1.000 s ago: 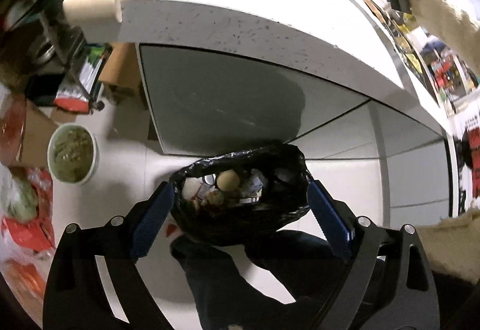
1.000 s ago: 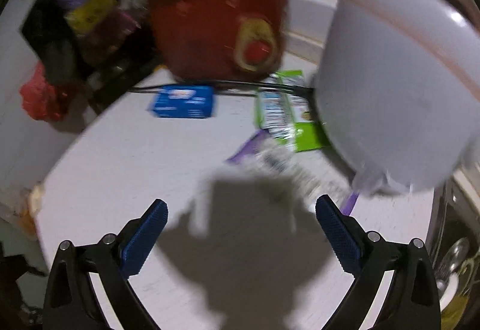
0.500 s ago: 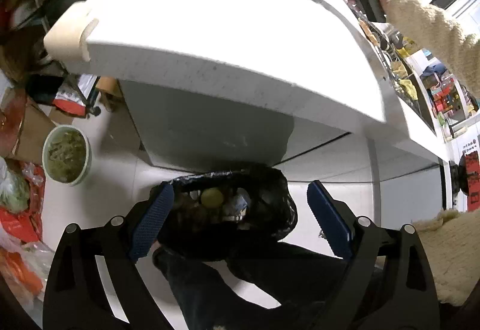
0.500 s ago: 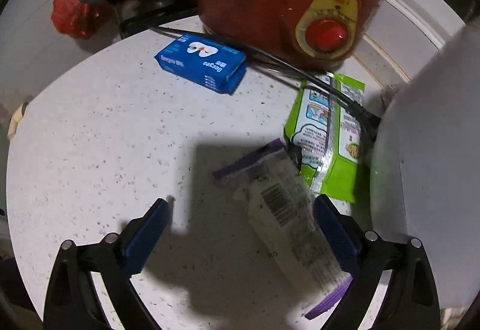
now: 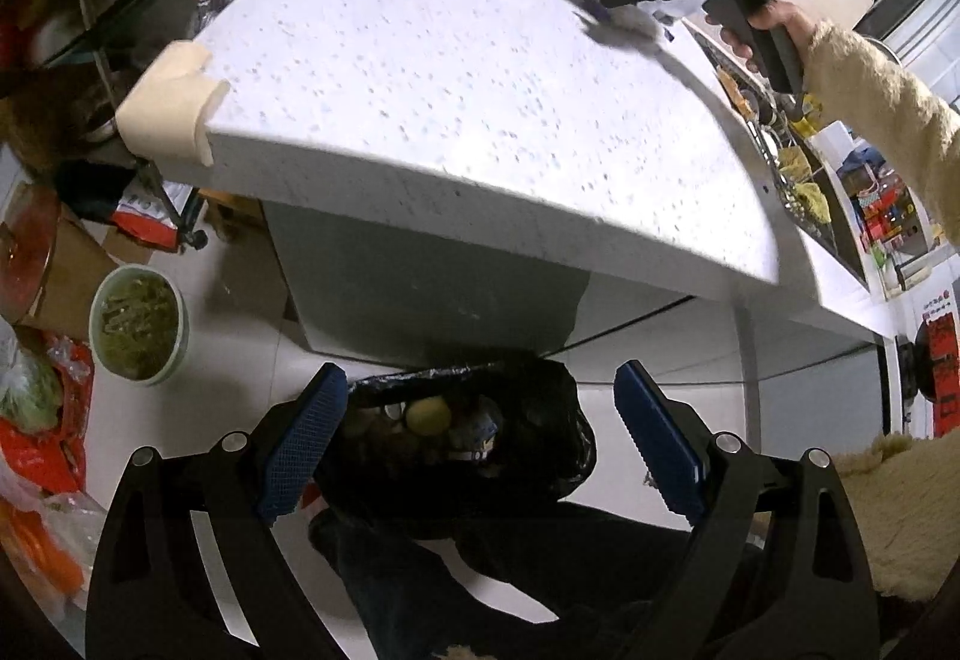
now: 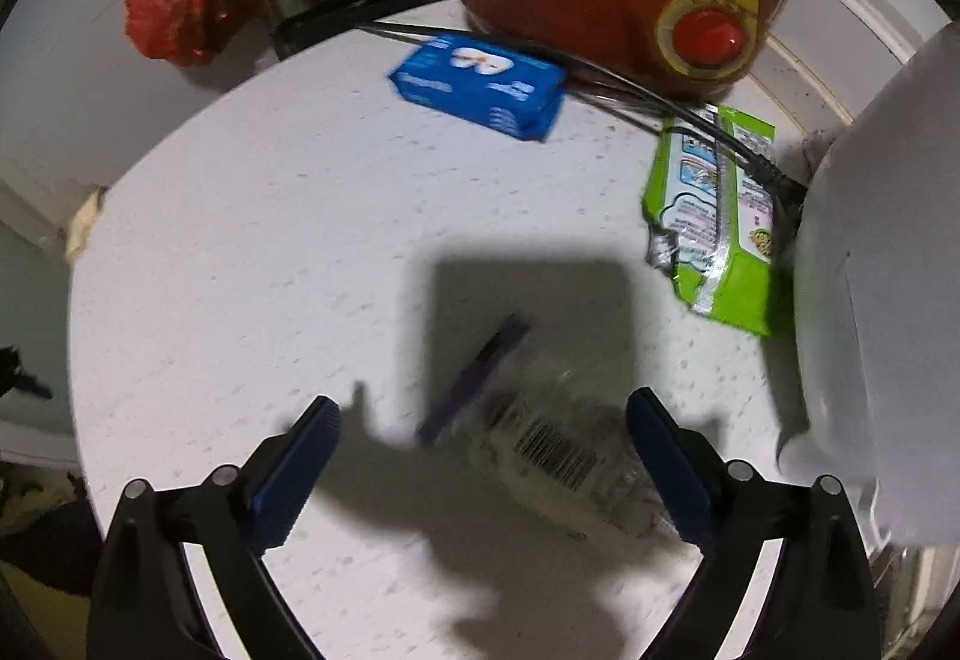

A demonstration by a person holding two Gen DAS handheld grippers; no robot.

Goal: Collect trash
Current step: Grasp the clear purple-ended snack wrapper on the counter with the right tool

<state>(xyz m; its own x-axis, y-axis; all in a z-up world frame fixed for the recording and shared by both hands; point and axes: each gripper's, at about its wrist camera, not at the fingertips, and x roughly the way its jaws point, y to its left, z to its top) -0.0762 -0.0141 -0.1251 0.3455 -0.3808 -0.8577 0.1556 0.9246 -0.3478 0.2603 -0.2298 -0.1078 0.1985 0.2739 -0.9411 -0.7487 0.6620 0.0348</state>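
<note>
Trash here is a clear wrapper [image 6: 558, 456] with a barcode and purple edge, lying flat on the tabletop [image 6: 270, 252] beside the white appliance [image 6: 888, 270]. It looks light, thin and crinkly, likely slippery; pinching a raised edge should work best. The right hand-held gripper [image 6: 483, 456] hangs over it, jaws spread wide and empty. Only the left view shows the black trash bag [image 5: 468, 444] on the floor, with the left hand-held gripper [image 5: 480, 444] above it, equally wide and empty.
</note>
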